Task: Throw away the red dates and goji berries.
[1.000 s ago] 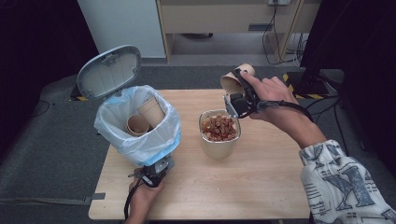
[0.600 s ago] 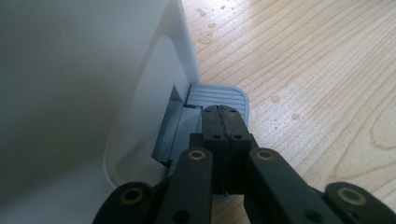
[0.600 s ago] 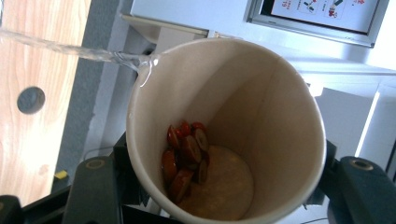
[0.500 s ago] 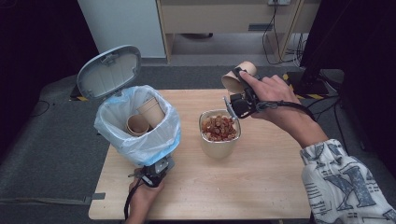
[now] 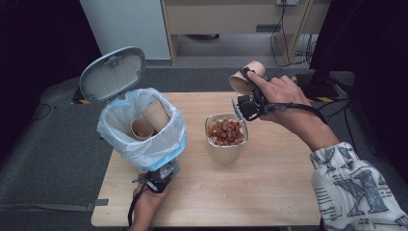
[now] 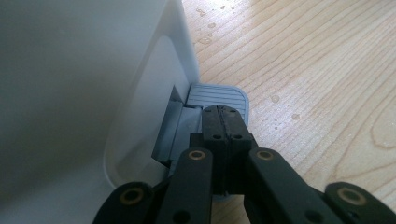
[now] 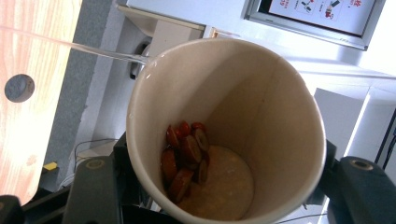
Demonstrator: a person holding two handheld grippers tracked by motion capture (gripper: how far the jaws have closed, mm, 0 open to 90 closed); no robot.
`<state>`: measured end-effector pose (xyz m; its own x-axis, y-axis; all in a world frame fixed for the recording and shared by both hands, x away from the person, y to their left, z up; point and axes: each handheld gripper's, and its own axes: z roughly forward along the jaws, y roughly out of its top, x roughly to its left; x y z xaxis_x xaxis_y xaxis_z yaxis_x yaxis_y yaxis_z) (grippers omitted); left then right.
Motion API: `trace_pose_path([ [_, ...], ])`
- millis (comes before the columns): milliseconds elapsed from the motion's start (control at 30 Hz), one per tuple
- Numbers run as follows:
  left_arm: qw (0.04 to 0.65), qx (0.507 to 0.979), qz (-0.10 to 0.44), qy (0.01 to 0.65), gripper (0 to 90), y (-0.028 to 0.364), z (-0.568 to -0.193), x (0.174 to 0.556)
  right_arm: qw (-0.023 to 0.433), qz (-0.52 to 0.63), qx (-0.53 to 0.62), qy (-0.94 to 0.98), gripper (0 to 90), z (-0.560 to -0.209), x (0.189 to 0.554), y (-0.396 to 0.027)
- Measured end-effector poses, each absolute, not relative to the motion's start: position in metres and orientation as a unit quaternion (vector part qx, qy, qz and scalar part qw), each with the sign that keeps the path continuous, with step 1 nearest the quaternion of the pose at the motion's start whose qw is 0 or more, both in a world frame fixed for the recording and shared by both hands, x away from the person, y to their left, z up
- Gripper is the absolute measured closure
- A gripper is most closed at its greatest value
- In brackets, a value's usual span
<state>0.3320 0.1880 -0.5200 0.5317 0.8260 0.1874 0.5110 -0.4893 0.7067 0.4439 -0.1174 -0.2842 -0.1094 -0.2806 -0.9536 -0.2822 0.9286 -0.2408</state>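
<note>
Above the table's far edge: paper cup (image 5: 243, 79) lies tilted, mouth toward the glass container (image 5: 226, 139).
Right gripper (image 5: 248, 94): pinching the cup.
Left gripper (image 6: 223, 122): pressed together on bin pedal (image 6: 219, 95).

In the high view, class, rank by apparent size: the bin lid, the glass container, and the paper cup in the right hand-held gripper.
1. Bin lid
2. Glass container
3. Paper cup, raised nearer the camera, which flatters its size, yet smallest.
</note>
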Motion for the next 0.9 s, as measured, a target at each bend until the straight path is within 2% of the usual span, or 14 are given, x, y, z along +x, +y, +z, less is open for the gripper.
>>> trace_pose_path([
  [100, 0.300, 0.822, 0.262, 0.406, 89.0, 0.188, -0.520, 0.332, 0.645, -0.018, -0.195, 0.739, 36.5, -0.286, 0.447, -0.115],
  [267, 0.301, 0.822, 0.262, 0.406, 89.0, 0.189, -0.520, 0.332, 0.627, -0.047, -0.241, 0.739, 36.7, -0.305, 0.445, -0.104],
  [400, 0.301, 0.822, 0.262, 0.407, 89.0, 0.188, -0.520, 0.332, 0.641, -0.040, -0.213, 0.737, 36.8, -0.298, 0.449, -0.109],
  [533, 0.300, 0.822, 0.262, 0.408, 89.0, 0.188, -0.520, 0.332, 0.620, -0.081, -0.270, 0.732, 36.7, -0.316, 0.444, -0.104],
  [700, 0.300, 0.822, 0.262, 0.407, 89.0, 0.188, -0.520, 0.332, 0.642, -0.066, -0.238, 0.726, 36.8, -0.309, 0.446, -0.106],
  [800, 0.301, 0.822, 0.262, 0.406, 89.0, 0.189, -0.520, 0.332, 0.624, -0.097, -0.284, 0.721, 36.8, -0.326, 0.442, -0.100],
  [900, 0.303, 0.821, 0.263, 0.406, 88.9, 0.189, -0.521, 0.332, 0.629, -0.082, -0.266, 0.726, 36.8, -0.322, 0.444, -0.101],
])
